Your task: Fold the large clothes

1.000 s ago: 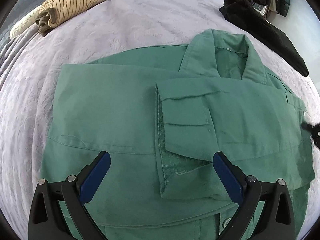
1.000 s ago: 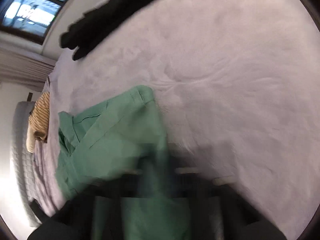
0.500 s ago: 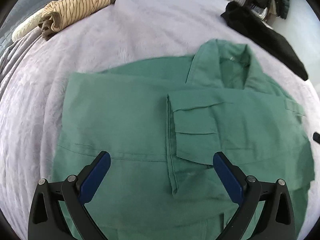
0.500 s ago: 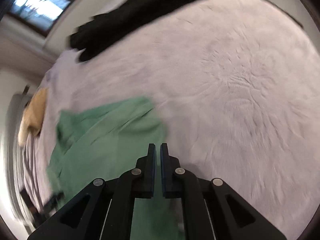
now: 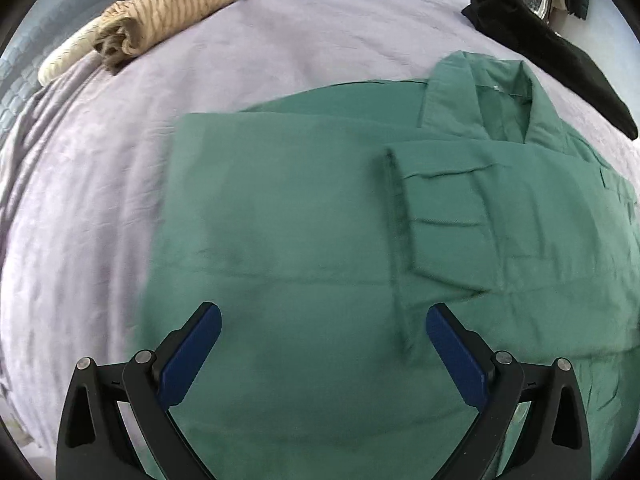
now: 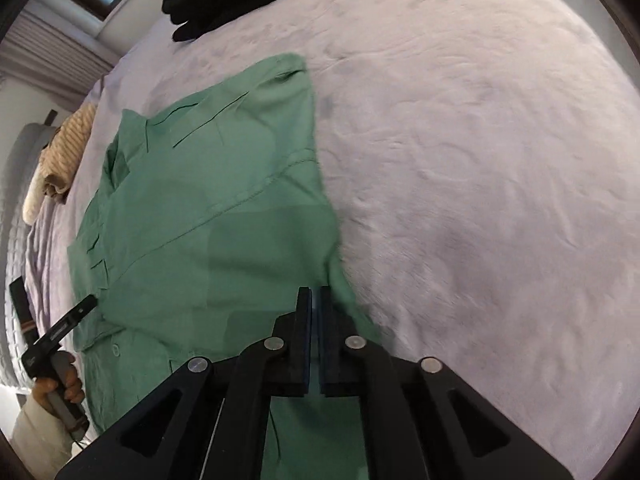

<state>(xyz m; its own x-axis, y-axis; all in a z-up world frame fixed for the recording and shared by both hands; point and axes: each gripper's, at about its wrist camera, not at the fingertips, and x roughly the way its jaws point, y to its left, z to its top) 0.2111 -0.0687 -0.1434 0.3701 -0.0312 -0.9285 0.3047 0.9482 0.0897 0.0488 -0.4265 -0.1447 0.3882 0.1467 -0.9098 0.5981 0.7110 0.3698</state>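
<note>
Green jacket (image 5: 304, 232) on lilac bedspread (image 6: 480, 160), left claw (image 5: 322, 354) wide, right claw (image 6: 315, 344) nearly closed, no legible writing.

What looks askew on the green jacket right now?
Nothing looks damaged. The green jacket lies flat on the bedspread, one sleeve folded across its front. Its lower corner trails out past the straight side edge, by the shut right hand-held gripper; whether fabric is pinched is unclear.
</note>
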